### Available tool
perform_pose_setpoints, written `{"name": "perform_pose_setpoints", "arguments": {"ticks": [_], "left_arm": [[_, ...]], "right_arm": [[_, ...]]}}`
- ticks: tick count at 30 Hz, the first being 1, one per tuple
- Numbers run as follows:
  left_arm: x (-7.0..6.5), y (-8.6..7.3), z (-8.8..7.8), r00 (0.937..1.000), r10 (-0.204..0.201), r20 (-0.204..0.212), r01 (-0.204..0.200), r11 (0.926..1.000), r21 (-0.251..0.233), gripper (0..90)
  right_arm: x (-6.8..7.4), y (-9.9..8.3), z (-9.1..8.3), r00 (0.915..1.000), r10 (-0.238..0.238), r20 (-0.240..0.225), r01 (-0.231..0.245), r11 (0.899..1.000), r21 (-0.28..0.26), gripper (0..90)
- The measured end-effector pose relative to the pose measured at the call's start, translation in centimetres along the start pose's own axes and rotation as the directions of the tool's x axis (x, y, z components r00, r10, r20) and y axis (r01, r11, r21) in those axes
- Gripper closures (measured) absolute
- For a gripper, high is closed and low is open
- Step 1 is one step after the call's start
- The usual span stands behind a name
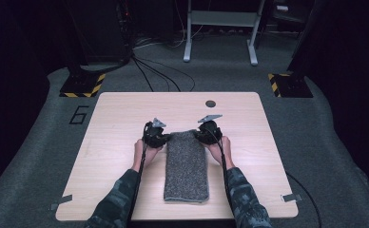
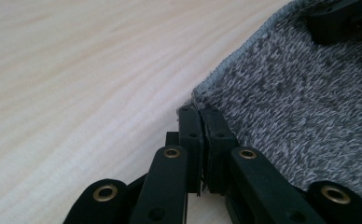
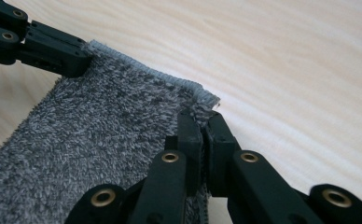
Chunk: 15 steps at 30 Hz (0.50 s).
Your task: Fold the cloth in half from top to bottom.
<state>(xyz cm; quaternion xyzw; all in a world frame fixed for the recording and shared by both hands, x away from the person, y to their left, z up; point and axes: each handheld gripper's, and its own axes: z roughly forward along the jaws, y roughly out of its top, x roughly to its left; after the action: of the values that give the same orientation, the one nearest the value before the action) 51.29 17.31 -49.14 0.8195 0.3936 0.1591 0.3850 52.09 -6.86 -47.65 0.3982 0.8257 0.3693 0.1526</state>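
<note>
Both grippers' jaws clamp towel far corners; high view shows towel folded.

Table evenly lit, room behind dark — both gripper views soft and blurred at the edges.

- One grey terry towel, folded into a long strip.
- One light wooden desk.
- Two black claws: the left claw and the right claw, each pinching one far corner of the towel.
- Two hands in camouflage sleeves.
- One dark round spot on the desk.
- Two black stand bases with yellow and black stripes on the floor.
- One grey metal frame with two legs farther back.
</note>
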Motion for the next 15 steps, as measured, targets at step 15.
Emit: {"name": "perform_pose_setpoints", "arguments": {"ticks": [15], "left_arm": [[0.3, 2.9, -1.2, 0.9989, 0.032, -0.034, -0.035, 0.9974, -0.063, 87.8]], "right_arm": [[-0.7, 2.0, -1.2, 0.9980, -0.042, 0.048, 0.045, 0.996, -0.075, 87.4]]}}
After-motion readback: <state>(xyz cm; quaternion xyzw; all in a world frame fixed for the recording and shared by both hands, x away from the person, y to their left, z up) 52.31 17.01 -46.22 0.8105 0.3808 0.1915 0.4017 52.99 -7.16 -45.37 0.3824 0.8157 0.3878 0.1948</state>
